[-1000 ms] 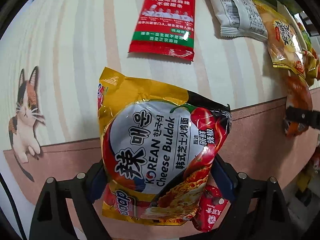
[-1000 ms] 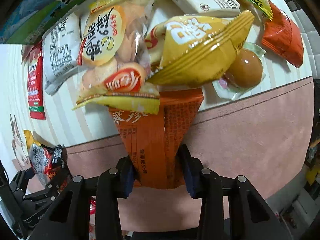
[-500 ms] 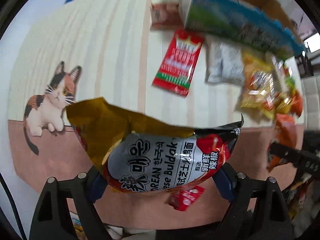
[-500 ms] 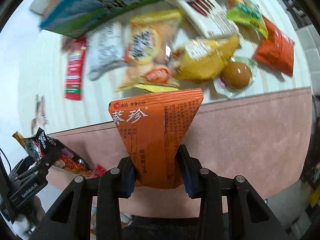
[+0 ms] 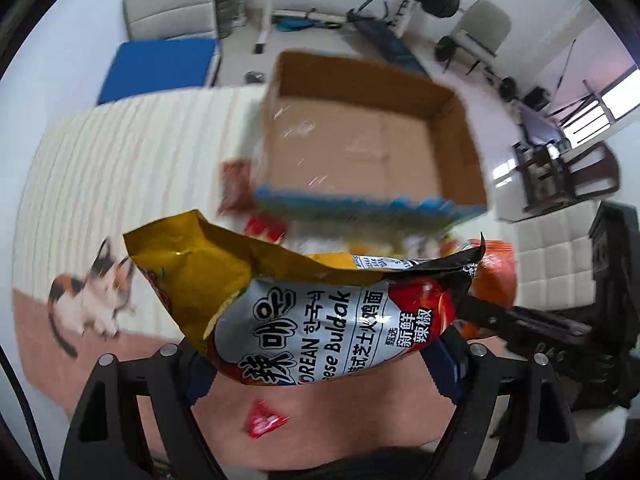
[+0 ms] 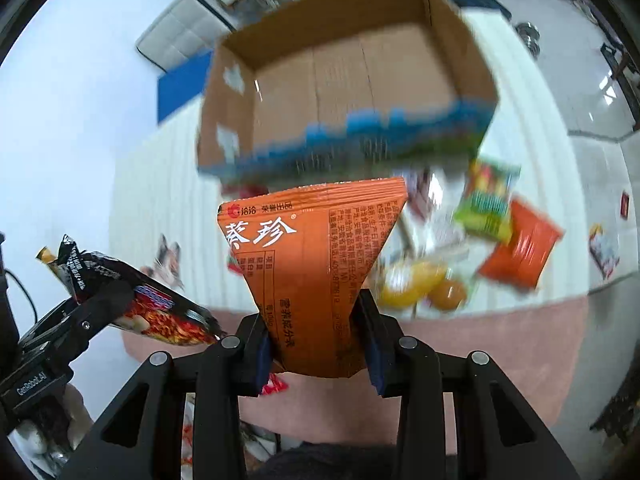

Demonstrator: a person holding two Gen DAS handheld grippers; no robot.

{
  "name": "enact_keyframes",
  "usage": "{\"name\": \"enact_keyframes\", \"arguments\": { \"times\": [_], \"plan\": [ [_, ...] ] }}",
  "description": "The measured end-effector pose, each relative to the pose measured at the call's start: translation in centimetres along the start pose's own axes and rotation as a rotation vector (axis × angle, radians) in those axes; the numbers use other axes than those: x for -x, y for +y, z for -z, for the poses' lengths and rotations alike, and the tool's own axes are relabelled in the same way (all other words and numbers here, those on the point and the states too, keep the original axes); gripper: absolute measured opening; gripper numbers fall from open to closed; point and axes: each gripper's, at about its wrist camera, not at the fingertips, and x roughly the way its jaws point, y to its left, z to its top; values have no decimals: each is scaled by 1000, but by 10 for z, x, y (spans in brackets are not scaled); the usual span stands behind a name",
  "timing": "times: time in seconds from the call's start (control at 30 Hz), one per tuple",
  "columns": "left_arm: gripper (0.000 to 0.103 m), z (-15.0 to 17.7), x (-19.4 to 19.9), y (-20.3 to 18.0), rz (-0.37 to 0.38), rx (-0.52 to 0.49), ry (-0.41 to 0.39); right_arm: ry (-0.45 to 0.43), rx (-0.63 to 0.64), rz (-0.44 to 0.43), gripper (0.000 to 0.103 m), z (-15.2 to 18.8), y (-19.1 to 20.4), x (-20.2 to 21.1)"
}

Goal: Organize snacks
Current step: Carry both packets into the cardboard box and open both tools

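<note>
The left gripper (image 5: 320, 364) is closing its jaws on a crumpled yellow-and-black Cheese Buldak noodle packet (image 5: 320, 312); the right gripper (image 6: 316, 344) clamps an orange snack packet (image 6: 312, 272) with white characters. At twelve o'clock beyond both sits an open cardboard box (image 6: 336, 80).

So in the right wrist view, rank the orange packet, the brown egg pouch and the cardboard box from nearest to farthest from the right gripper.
1. Orange packet: clamped between the jaws of the right gripper.
2. Brown egg pouch: lying on the mat just right of the fingers.
3. Cardboard box: open, at the far side of the mat, beyond the loose snacks.
</note>
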Motion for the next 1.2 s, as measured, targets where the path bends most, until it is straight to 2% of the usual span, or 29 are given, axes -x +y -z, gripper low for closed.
{"name": "enact_keyframes", "arguments": {
  "times": [0.03, 0.13, 0.23, 0.37, 0.5, 0.73, 0.97, 1.0, 1.07, 1.1, 1.2],
  "plan": [
    [85, -14, 2, -7, 8, -6, -1, -9, 1, -2, 40, -11, 5, -9],
    [85, -61, -1, -26, 12, -13, -9, -50, 2, 8, 40, -53, 2, -2],
    [85, -109, -21, -39, -1, -18, 3, -60, -5, 29, 40, -102, -6, -10],
    [85, -162, -61, -48, 6, 3, 68, -40, -8, 51, 40, -153, -18, -37],
    [85, -201, -122, -51, 20, 28, 181, 7, -1, 72, 40, -197, -31, -74],
    [85, -229, -203, -54, -1, 51, 303, 60, 18, 135, 40, -244, -48, -132],
    [86, -235, -231, -57, -47, 20, 345, 147, 62, 131, 42, -269, -49, -174],
    [86, -235, -231, -57, -54, 19, 338, 147, 69, 136, 47, -271, -49, -176],
    [86, -236, -228, -57, -77, 10, 312, 151, 78, 144, 70, -274, -48, -179],
    [88, -237, -227, -56, -84, 9, 304, 152, 78, 147, 86, -273, -48, -179],
    [91, -237, -219, -51, -86, 32, 275, 154, 67, 144, 88, -274, -50, -178]
  ]
}}
